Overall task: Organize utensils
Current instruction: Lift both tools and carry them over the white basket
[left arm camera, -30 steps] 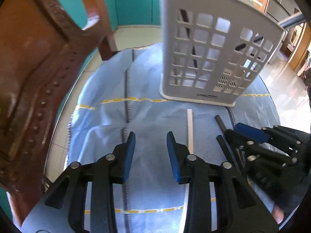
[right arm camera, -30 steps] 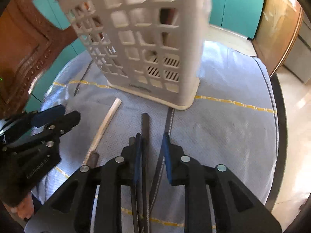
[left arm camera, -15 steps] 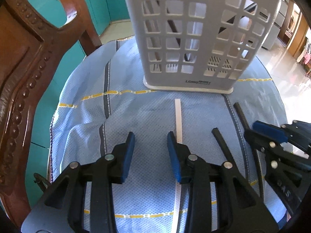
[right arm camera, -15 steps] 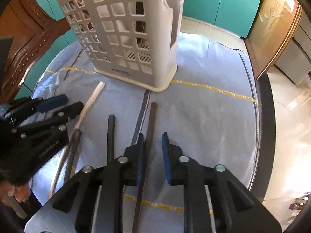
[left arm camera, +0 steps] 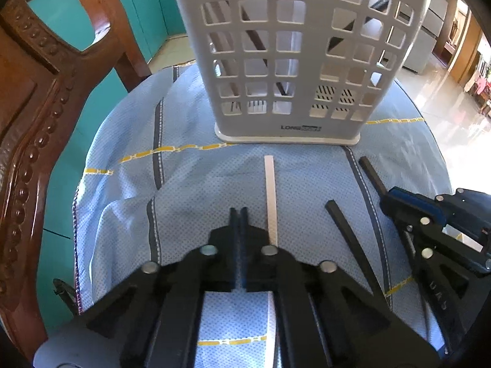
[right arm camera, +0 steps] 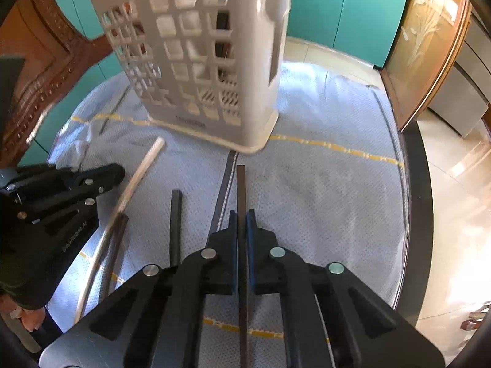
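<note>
The right gripper [right arm camera: 242, 224] has just been closing and now pinches a dark chopstick [right arm camera: 241, 190], which runs straight ahead from between its blue pads toward the white basket [right arm camera: 196, 61]. To do this well, I would lift the stick clear of the blue cloth [right arm camera: 322, 184] before swinging it — its far end lies close to the basket's base, so a level push would likely jam it. Tip it upright, then lower it through the open top.

The left gripper [left arm camera: 239, 214] has also just been closing; its jaws are pressed together on nothing, with the pale chopstick [left arm camera: 270, 190] lying just to their right, untouched. It would need reopening.

The dark chopstick is thin, straight and square-edged — likely to pivot in a light pinch. Another dark stick [right arm camera: 175, 224] lies just left of the right gripper.
</note>
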